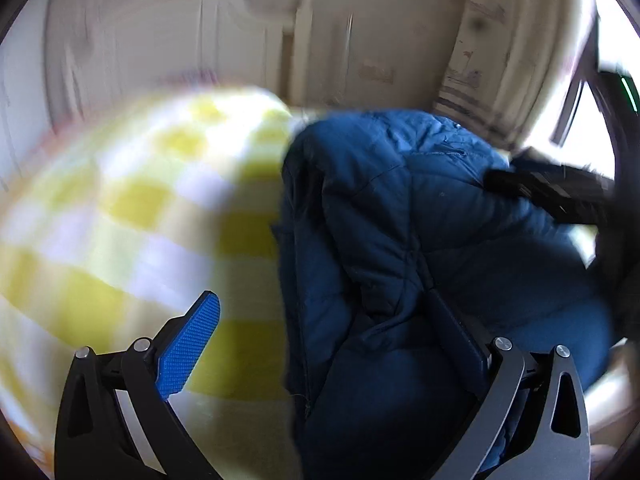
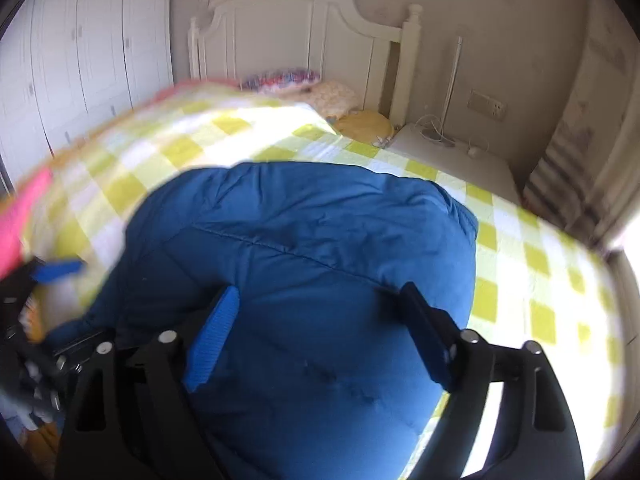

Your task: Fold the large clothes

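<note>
Right tool [image 2: 316,332] hangs w/ jaws spread wide over the blue puffer jacket [image 2: 320,264], pads not pressing it, nothing held. Left tool [image 1: 320,344] also gapes wide: one blue pad over the bed [image 1: 132,208], other finger against a jacket fold, no pinch. Jacket lies bunched on the yellow-check bed cover; beyond are a white headboard [image 2: 288,28] & nightstand [image 2: 452,156].
</note>
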